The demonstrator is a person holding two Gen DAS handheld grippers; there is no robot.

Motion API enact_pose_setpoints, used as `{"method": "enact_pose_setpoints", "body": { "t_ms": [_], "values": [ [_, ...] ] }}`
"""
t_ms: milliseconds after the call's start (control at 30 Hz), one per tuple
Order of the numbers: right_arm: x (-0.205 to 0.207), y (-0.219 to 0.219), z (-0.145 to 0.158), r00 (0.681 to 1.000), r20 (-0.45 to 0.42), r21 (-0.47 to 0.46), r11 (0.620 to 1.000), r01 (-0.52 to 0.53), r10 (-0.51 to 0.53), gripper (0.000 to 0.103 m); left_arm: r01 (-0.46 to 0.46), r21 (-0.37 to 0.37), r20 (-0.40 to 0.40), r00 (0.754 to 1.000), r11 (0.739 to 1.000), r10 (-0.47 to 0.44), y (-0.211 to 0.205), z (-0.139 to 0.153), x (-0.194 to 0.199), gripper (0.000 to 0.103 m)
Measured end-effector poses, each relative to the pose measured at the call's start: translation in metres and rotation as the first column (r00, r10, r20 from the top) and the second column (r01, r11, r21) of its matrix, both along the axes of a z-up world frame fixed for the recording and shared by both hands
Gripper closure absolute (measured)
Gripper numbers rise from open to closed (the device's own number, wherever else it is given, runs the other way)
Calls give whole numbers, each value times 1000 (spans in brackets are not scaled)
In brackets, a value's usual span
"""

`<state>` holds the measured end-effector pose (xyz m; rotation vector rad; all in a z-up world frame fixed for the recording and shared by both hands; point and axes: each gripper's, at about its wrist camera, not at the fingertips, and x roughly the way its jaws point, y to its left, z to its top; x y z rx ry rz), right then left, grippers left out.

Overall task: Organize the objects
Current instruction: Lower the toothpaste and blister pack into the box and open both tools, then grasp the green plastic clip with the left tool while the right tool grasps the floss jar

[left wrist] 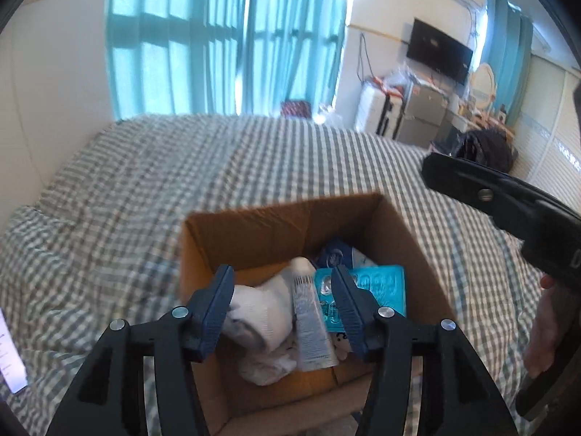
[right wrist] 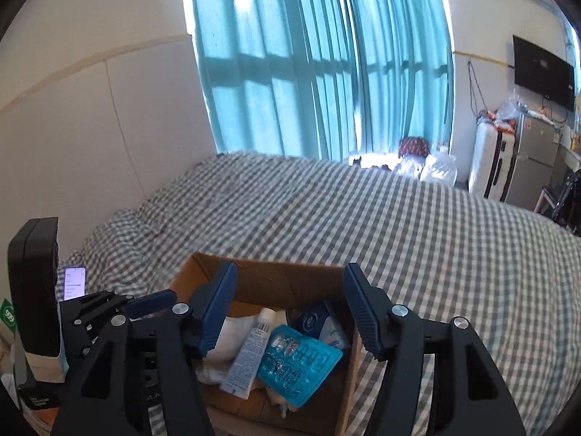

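Observation:
An open cardboard box [left wrist: 254, 229] sits on the checked bed; it also shows in the right wrist view [right wrist: 276, 283]. Inside lie white socks [left wrist: 259, 312], a white tube [left wrist: 308, 319], a teal blister pack [left wrist: 381, 287] and a dark blue packet [left wrist: 336, 256]. The tube [right wrist: 250, 352], blister pack [right wrist: 301, 363] and blue packet [right wrist: 314, 321] show in the right wrist view too. My left gripper [left wrist: 283, 309] is open and empty above the box. My right gripper [right wrist: 287, 309] is open and empty above the box.
The grey-checked bed [left wrist: 181, 167] fills the middle. A lit phone [right wrist: 74, 283] lies at the bed's left edge. Teal curtains [left wrist: 218, 36], a wall TV [left wrist: 439, 51], a suitcase and fridge stand beyond. The right gripper's body [left wrist: 508, 210] crosses the left view's right side.

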<state>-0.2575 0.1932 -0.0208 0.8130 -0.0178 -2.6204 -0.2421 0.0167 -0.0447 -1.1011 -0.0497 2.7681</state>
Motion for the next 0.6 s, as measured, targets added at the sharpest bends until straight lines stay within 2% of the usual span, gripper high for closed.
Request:
{"method": "enact_pose_setpoints", "body": {
  "t_ms": [67,100,167,233,367,533,600],
  "values": [
    [11,0,18,1000,-25,14,1000,2,-2,39,-21,1,-20,1000,1000,21,-6,15,11,39],
    [19,0,28,999,-41,31,1000,6,-5,37,-34,0,-36,999,999,34,-9,22,19,31],
    [36,2,42,998,-66,51,999,11,-8,33,-59,-1,-65,996,998,59,-13,34,31,23],
    [52,5,57,996,-88,65,998,19,-14,27,-76,6,-88,993,997,76,-18,46,45,20],
    [89,14,77,992,-123,79,996,37,-27,16,-124,8,-137,983,992,124,-24,67,75,7],
    [135,25,85,987,-155,117,991,60,-42,1,-179,16,-183,967,984,179,-27,81,110,0],
    [148,29,82,987,-158,120,991,62,-42,0,-199,7,-196,961,980,197,-27,82,123,0]
  ]
}}
